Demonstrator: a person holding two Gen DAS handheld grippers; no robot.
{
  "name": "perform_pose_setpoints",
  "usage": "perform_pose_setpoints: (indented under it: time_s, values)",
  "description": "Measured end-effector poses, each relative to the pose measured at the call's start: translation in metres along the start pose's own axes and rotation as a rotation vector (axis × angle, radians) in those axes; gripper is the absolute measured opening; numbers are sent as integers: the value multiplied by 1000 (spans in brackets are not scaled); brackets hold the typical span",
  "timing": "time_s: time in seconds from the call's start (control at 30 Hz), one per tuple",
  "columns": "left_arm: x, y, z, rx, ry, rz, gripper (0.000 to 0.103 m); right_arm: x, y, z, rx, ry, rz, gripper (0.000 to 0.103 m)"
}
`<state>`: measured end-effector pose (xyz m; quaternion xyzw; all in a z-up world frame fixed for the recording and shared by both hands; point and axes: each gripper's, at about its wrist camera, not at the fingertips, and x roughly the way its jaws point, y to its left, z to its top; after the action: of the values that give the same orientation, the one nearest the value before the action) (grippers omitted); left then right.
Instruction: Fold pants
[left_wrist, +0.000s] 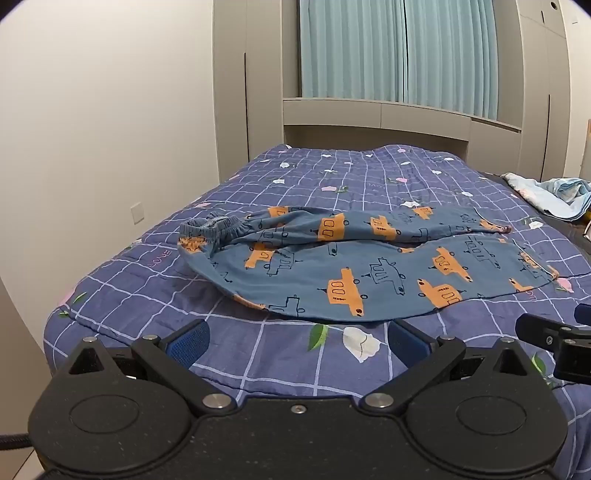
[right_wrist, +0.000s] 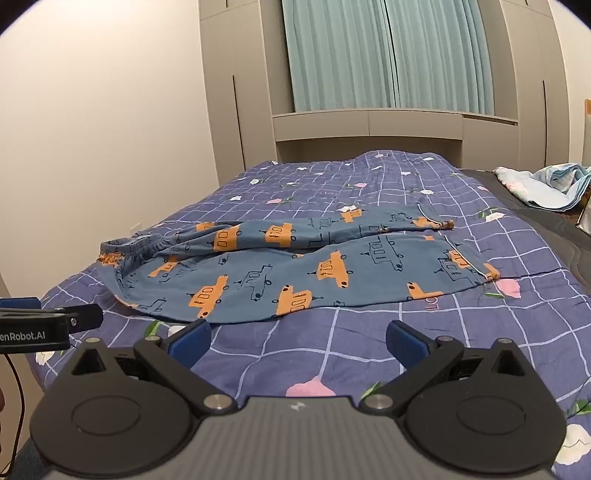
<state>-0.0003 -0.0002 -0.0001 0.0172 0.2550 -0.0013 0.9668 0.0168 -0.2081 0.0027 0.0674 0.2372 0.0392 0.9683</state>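
Blue pants (left_wrist: 369, 269) (right_wrist: 295, 273) with orange and outlined vehicle prints lie across the bed, elastic waistband (left_wrist: 210, 227) (right_wrist: 136, 247) at the left, leg cuffs (left_wrist: 532, 266) (right_wrist: 476, 266) at the right. The far leg is bunched and twisted, the near leg lies flatter. My left gripper (left_wrist: 299, 341) hovers open just short of the pants' near edge, nothing between its blue pads. My right gripper (right_wrist: 299, 341) is also open and holds nothing, in front of the near leg. Each gripper shows at the edge of the other's view.
The bed carries a purple checked quilt (left_wrist: 280, 362) (right_wrist: 517, 332) with flower prints. A crumpled light blue cloth (left_wrist: 554, 195) (right_wrist: 546, 184) lies at the far right. Grey cupboards (left_wrist: 369, 122) and teal curtains stand behind the bed; a white wall is at the left.
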Motion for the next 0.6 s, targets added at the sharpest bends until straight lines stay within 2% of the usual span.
perform_pose_setpoints:
  time_s: [0.6]
  values:
    - [0, 1, -2, 2, 12, -3, 102, 0, -1, -1, 0, 7, 0, 103]
